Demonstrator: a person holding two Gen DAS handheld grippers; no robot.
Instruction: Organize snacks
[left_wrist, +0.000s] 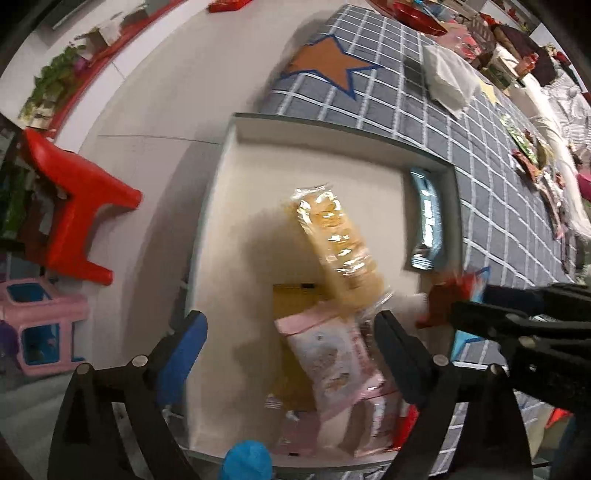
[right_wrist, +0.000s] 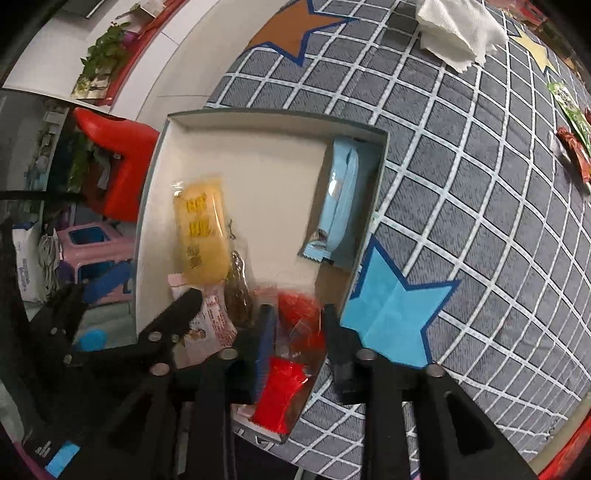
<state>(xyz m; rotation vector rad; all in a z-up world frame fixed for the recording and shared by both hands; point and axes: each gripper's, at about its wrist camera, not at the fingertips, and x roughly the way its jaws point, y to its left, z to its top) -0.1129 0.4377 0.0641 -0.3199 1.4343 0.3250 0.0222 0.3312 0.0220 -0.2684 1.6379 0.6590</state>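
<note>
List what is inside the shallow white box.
Shallow white box holds a yellow wafer packet, light-blue wrapper, pink packet, brown snack and red wrappers. Anything beneath is hidden.

Red packet (right_wrist: 301, 317) between right gripper (right_wrist: 295, 328) fingers — blurred, perhaps pinched.

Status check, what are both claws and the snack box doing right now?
Left claw open above box. Right claw shut on red snack at box edge. Yellow, blue packs inside.
</note>
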